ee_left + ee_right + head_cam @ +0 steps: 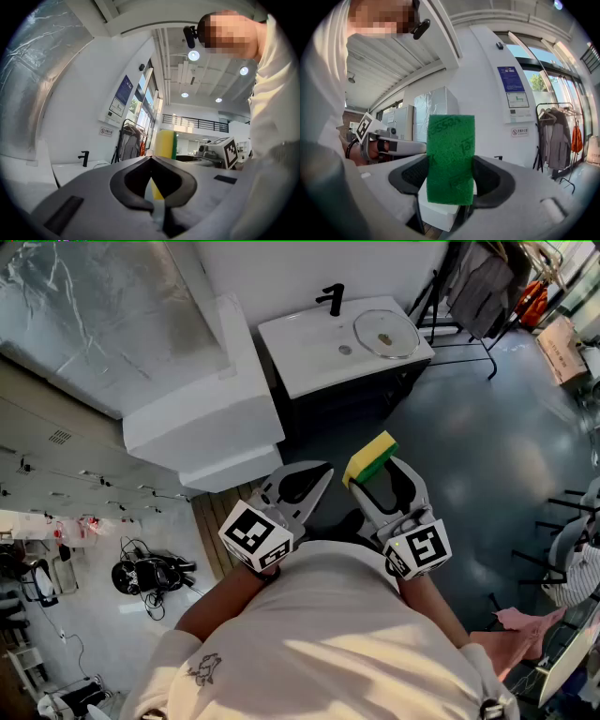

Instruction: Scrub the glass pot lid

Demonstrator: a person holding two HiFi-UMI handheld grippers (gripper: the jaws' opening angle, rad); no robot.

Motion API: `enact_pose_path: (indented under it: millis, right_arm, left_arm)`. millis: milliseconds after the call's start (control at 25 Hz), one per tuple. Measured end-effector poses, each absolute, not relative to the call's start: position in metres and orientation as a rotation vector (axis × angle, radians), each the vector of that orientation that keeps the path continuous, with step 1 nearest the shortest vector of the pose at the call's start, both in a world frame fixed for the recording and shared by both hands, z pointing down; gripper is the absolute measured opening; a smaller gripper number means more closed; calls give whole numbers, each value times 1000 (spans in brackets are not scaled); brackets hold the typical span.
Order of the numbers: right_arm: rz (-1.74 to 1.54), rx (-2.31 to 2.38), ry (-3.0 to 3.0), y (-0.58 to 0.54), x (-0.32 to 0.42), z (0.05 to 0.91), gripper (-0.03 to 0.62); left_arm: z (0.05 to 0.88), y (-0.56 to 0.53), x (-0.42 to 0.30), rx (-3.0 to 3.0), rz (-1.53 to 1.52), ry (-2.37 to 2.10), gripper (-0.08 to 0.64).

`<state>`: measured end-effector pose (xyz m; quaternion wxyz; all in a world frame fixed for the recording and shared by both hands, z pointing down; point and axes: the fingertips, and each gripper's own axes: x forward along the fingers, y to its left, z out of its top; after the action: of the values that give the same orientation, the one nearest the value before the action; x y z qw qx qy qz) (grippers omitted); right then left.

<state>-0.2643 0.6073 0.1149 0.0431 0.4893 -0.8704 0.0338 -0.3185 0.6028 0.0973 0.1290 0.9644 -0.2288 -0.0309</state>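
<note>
In the head view the round glass pot lid lies on the right part of a white sink counter, beside a black faucet. Both grippers are held close to my chest, well short of the counter. My right gripper is shut on a yellow and green sponge. In the right gripper view the sponge's green scouring face stands upright between the jaws of the right gripper. My left gripper is shut with nothing in it, its tips meeting in the left gripper view. The sponge shows just beyond them.
A large white cabinet stands left of the sink counter, with foil-covered panels behind it. A clothes rack and a cardboard box are at the far right. Dark floor lies between me and the counter, and a wooden strip runs at the left.
</note>
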Motion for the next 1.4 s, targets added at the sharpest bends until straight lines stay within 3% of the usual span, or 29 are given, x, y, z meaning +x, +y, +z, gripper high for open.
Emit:
enact_pose_path:
  millis: [440, 1080, 1400]
  right_arm:
    - [143, 1518, -2655, 575, -212, 128, 293]
    - [142, 1666, -2548, 505, -7, 135, 295]
    - [230, 1711, -2512, 488, 39, 151, 295]
  left_arm:
    - [111, 565, -270, 2789, -62, -657, -2]
    - [126, 476, -87, 2812, -67, -571, -2]
    - [134, 453, -34, 2811, -25, -504, -2]
